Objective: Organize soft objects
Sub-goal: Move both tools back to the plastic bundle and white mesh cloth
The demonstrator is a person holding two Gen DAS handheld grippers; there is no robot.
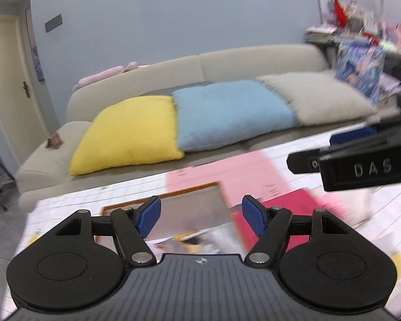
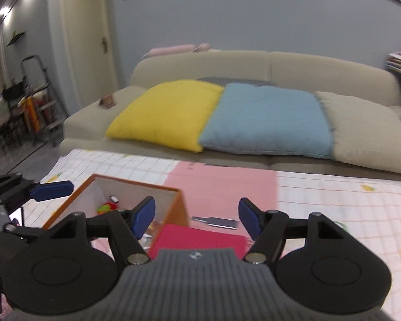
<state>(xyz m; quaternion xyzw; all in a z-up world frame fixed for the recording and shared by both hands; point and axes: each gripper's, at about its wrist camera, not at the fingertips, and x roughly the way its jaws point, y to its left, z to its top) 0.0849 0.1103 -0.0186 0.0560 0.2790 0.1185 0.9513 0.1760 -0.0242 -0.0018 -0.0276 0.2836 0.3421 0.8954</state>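
An orange-walled open box stands on the checked tablecloth, with small colourful soft toys inside; it also shows in the left wrist view. A magenta cloth lies beside it and also shows in the left wrist view. My left gripper is open and empty above the box. My right gripper is open and empty above the magenta cloth and the box's right wall. The left gripper's blue finger shows at the left of the right wrist view.
A beige sofa behind the table holds a yellow cushion, a blue cushion and a beige cushion. A pink mat and a dark pen-like object lie on the tablecloth. A cluttered shelf stands right.
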